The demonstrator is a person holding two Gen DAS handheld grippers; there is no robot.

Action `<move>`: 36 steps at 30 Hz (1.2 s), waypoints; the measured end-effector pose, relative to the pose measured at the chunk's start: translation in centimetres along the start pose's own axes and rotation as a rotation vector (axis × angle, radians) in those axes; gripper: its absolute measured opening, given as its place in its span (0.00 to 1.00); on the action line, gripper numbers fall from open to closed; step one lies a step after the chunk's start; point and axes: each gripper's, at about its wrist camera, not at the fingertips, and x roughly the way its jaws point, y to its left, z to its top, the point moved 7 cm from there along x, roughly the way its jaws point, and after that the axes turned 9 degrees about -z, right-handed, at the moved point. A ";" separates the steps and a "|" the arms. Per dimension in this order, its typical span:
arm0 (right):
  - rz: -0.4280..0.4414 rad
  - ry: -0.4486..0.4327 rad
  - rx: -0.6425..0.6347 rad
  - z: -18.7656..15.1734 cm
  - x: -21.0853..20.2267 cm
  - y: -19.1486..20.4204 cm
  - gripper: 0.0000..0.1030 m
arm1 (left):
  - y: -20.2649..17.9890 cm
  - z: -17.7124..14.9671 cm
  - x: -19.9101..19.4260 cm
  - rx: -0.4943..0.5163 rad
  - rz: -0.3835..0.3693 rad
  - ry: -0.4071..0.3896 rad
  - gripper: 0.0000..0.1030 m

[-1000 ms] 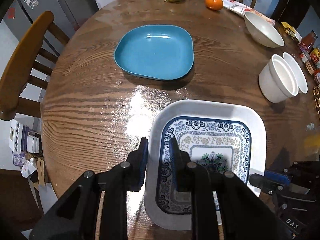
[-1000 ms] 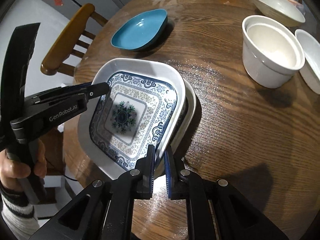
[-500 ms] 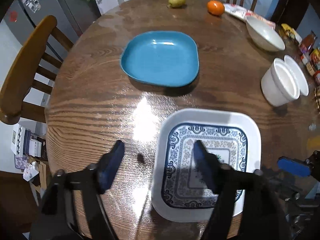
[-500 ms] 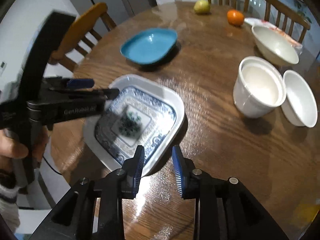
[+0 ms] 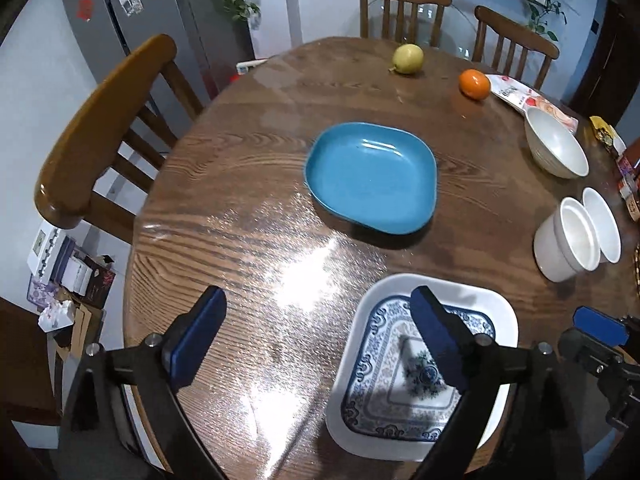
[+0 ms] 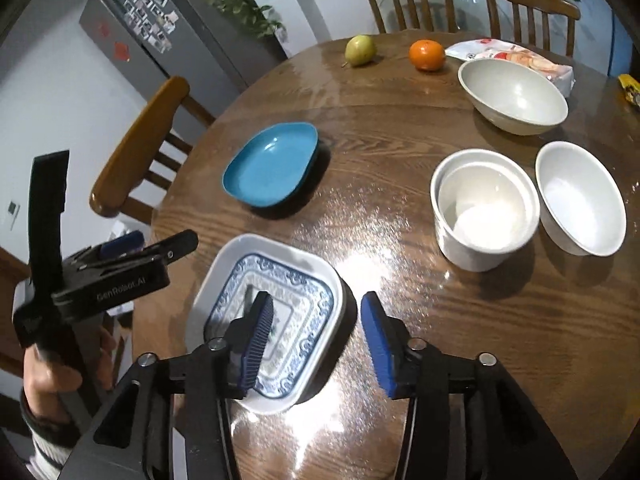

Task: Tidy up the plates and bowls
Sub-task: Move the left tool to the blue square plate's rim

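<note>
A white square plate with a blue floral pattern point(image 5: 404, 380) lies flat on the round wooden table point(image 5: 248, 216), near its front edge; it also shows in the right wrist view point(image 6: 296, 300). A blue square plate point(image 5: 372, 176) point(image 6: 272, 166) lies farther back. My left gripper point(image 5: 316, 336) is open and empty, raised above the table, left of the patterned plate. My right gripper point(image 6: 316, 340) is open and empty, raised over that plate's right edge. A tall white bowl point(image 6: 484, 208), a low white bowl point(image 6: 580, 196) and a large cream bowl point(image 6: 512, 96) stand at the right.
A pear point(image 5: 407, 59), an orange point(image 5: 474, 84) and a snack packet point(image 5: 528, 100) lie at the table's far side. Wooden chairs stand at the left point(image 5: 104, 128) and behind point(image 5: 400, 4). Jars and packets sit at the far right edge point(image 5: 628, 176).
Both grippers let go of the patterned plate, opened wide and pulled up and back. The plate now lies flat on the table.
</note>
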 end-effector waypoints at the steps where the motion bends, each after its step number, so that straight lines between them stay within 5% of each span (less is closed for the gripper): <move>1: 0.000 -0.003 -0.002 0.3 0.2 0.3 0.47 | 0.1 0.2 0.1 0.000 0.005 -0.005 0.98; 19: -0.033 0.001 -0.039 4.1 4.0 3.4 0.48 | 3.3 3.6 2.5 0.010 0.034 -0.046 0.99; 30: -0.074 0.009 -0.015 7.1 8.0 4.1 0.48 | 5.4 5.8 7.0 -0.062 -0.037 0.012 0.98; 36: -0.115 0.039 -0.027 7.5 10.3 3.9 0.48 | 4.0 6.4 8.4 -0.008 -0.077 0.028 0.92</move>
